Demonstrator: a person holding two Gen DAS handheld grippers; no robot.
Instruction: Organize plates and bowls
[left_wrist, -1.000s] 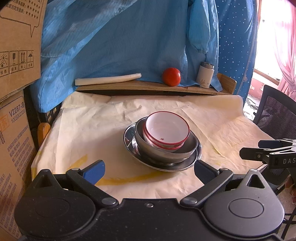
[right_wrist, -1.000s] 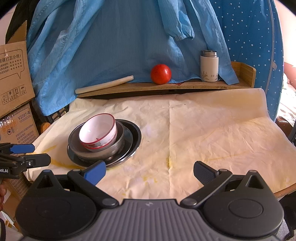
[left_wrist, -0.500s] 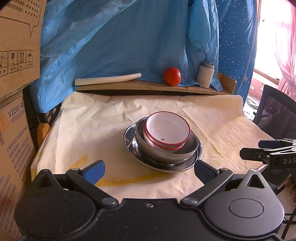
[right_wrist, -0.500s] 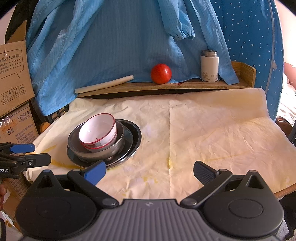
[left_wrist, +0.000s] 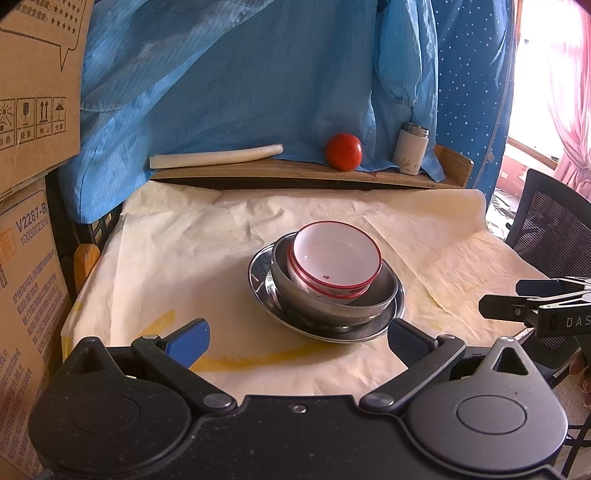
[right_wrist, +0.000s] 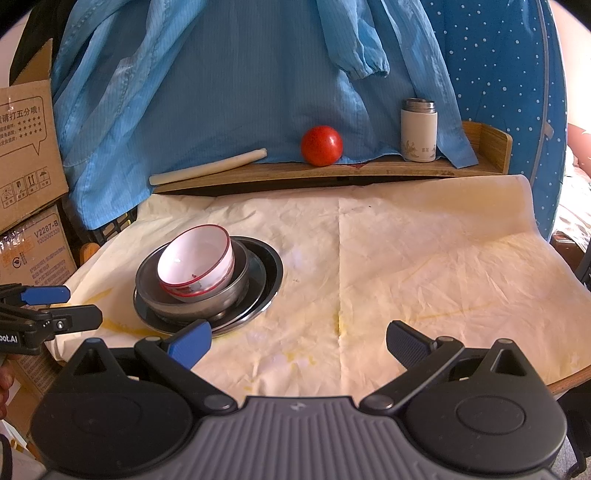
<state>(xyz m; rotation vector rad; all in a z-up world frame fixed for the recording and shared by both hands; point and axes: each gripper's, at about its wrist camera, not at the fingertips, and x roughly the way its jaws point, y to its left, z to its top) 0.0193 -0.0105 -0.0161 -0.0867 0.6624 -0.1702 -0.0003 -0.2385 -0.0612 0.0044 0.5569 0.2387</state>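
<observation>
Left hand-held gripper (left_wrist: 297, 338), released and empty, faces the stack straight ahead and nearer than the released right hand-held gripper (right_wrist: 299, 341), red-rimmed bowl (left_wrist: 337, 260) tilted in steel bowl (left_wrist: 332, 308) on plate (left_wrist: 260, 278).

A table (right_wrist: 576, 382) carries everything, its wooden edge showing only at the near right; a creased cream sheet (right_wrist: 424, 258) with yellow stains covers the rest of the top. Directly on the sheet, toward the left, sits a steel plate (left_wrist: 380, 328). A steel bowl (left_wrist: 343, 310) stands on the plate, and a red-rimmed white bowl (left_wrist: 336, 258) leans tilted inside the steel one. Along the back runs a low wooden shelf (right_wrist: 484, 147). On it lie a white stick (right_wrist: 207, 168) at the left, a tomato (right_wrist: 321, 145) in the middle and a white flask (right_wrist: 418, 131) upright at the right.
</observation>
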